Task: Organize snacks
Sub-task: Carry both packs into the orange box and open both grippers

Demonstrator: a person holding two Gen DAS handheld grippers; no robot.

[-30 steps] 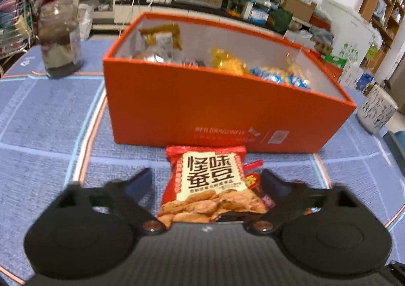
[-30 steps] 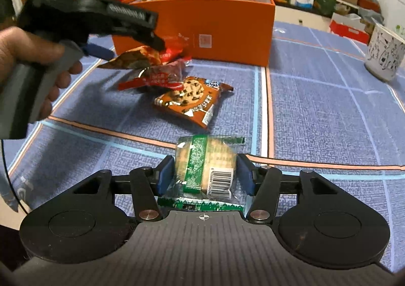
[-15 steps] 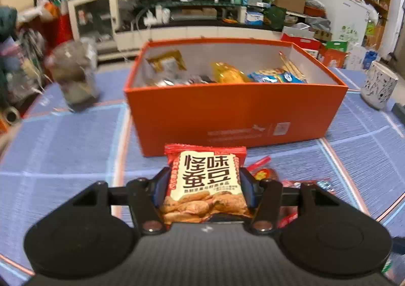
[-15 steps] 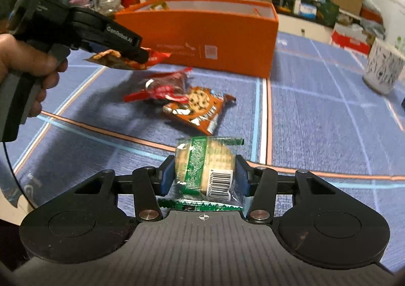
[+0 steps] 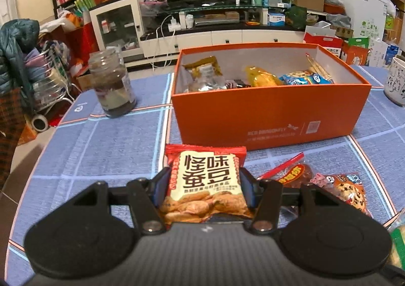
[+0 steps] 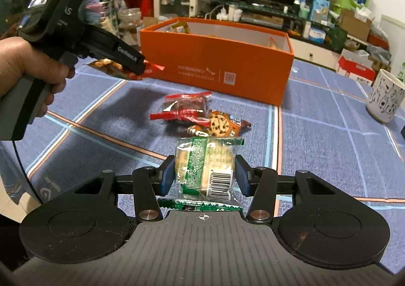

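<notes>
Left wrist view, our left tool [image 5: 204, 186] clamping a red 怪味蚕豆 packet [image 5: 205, 184] above the table [image 5: 106, 141], orange RED DRAGONFLY box [image 5: 270, 118] ahead, its small print unreadable, our right tool [image 6: 204, 175] pinching a green-striped barcoded cracker packet [image 6: 206, 168], brand illegible.

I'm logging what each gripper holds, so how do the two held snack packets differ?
The broad bean packet in the left gripper is opaque, red and cream; the cracker packet in the right gripper is clear with green bands. The first is wider. Both are gripped by their sides, off the table.
</notes>
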